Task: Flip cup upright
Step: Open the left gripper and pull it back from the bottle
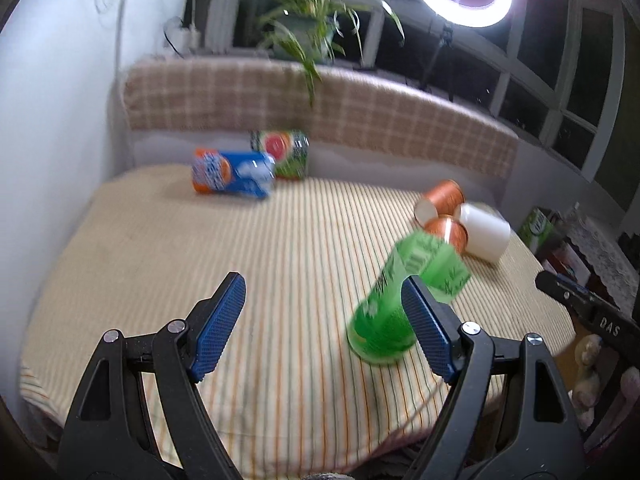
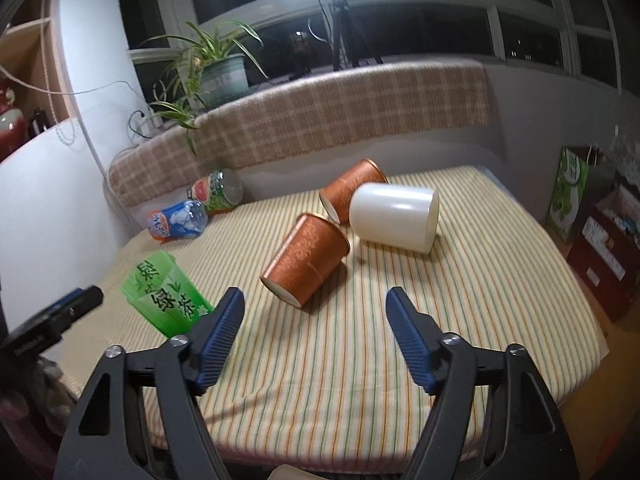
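I have both tools spread wide and gripping nothing. My left gripper (image 1: 324, 320) sits low over the striped cloth (image 1: 160, 240), and the green cup (image 1: 404, 300) lies tipped on its side at about two o'clock from it, beside the right-hand pad (image 1: 428, 332) — I judge I am lined up to take it, though the blur leaves me unsure whether pad and cup touch. My right gripper (image 2: 314, 336) hangs back, pointed at twelve o'clock toward the nearer copper cup (image 2: 306, 266), which also lies on its side, well apart from the fingers.

The right view shows what the left cannot — the green cup's printed lettering, sharp, at nine o'clock, and the white cup (image 2: 394, 222) tipped against the farther copper cup (image 2: 354, 192). Only the left view shows the green cup's position relative to the left pads.
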`<state>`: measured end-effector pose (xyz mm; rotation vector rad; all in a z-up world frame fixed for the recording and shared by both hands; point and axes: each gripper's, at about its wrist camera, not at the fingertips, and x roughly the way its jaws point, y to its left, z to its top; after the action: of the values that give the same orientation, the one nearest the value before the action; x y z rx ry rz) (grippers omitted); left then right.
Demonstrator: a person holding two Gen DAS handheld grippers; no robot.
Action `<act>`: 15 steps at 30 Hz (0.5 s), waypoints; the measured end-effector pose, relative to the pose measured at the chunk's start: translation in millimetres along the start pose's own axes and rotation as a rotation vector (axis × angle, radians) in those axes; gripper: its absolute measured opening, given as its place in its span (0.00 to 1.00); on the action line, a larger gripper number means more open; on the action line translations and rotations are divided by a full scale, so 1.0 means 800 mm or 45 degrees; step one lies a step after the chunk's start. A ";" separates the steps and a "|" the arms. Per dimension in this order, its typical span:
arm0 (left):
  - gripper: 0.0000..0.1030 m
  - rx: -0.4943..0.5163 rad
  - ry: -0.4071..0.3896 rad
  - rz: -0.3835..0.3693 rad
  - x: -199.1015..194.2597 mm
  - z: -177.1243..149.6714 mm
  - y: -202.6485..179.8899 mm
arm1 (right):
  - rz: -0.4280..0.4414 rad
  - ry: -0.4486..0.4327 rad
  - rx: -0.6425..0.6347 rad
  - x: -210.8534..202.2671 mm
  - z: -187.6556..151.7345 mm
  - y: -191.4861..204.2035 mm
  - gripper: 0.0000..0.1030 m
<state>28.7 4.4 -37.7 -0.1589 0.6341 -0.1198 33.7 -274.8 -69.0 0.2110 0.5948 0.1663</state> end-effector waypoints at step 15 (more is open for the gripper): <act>0.99 0.056 -0.261 0.104 -0.056 0.013 -0.020 | -0.062 -0.219 -0.140 -0.031 0.008 0.032 0.81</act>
<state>-2.0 -2.8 -0.6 -0.1005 0.4324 -0.0377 14.6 -256.2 -44.5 0.1030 0.4178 0.1317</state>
